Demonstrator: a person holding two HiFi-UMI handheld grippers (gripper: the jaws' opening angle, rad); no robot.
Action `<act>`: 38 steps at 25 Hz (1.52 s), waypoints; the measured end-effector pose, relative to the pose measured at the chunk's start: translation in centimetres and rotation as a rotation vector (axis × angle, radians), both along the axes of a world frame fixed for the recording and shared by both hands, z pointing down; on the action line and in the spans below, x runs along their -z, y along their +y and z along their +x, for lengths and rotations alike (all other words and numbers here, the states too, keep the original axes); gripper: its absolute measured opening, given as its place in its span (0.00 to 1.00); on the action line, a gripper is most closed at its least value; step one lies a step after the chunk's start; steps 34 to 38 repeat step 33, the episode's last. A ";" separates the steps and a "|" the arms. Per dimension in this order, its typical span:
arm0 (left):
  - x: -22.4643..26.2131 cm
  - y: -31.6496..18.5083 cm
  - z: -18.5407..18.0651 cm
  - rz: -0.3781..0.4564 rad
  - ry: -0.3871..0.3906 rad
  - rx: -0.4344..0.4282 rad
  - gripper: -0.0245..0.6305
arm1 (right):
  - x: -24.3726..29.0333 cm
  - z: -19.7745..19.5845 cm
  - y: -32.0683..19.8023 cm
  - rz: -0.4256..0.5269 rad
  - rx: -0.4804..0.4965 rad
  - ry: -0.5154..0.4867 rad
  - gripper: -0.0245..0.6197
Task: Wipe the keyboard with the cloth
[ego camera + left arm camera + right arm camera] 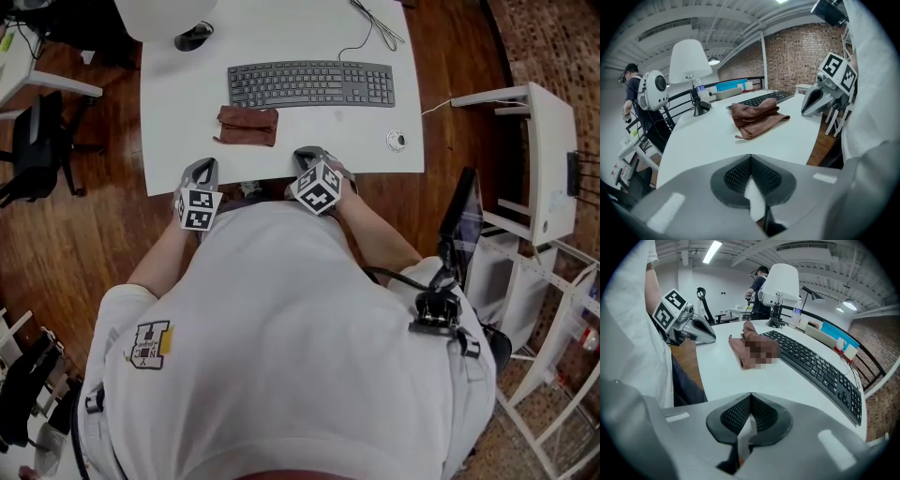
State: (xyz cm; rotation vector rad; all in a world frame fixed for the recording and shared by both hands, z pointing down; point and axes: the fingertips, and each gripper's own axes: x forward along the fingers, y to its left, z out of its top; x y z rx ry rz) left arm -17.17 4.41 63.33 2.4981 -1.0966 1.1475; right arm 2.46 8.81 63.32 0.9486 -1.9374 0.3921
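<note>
Keyboard lies flat at the far side of the white desk. Brown cloth is bunched up just in front of its left end, w/ no tool on it. L gripper & R gripper sit at the near desk edge, jaws pressed together, nothing in them. Maybe the cloth waits for a grab, maybe it got put down after wiping; can't tell. Any grab needs jaws wide, then a pinch on the high fold so it won't slip.
</note>
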 end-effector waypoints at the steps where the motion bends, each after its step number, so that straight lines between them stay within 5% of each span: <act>1: 0.0 0.0 0.0 -0.002 0.000 0.000 0.04 | 0.0 0.0 0.0 0.000 0.002 0.004 0.04; 38: -0.1 0.1 0.0 0.009 -0.004 -0.006 0.04 | -0.3 -0.1 0.2 -0.007 0.030 0.035 0.04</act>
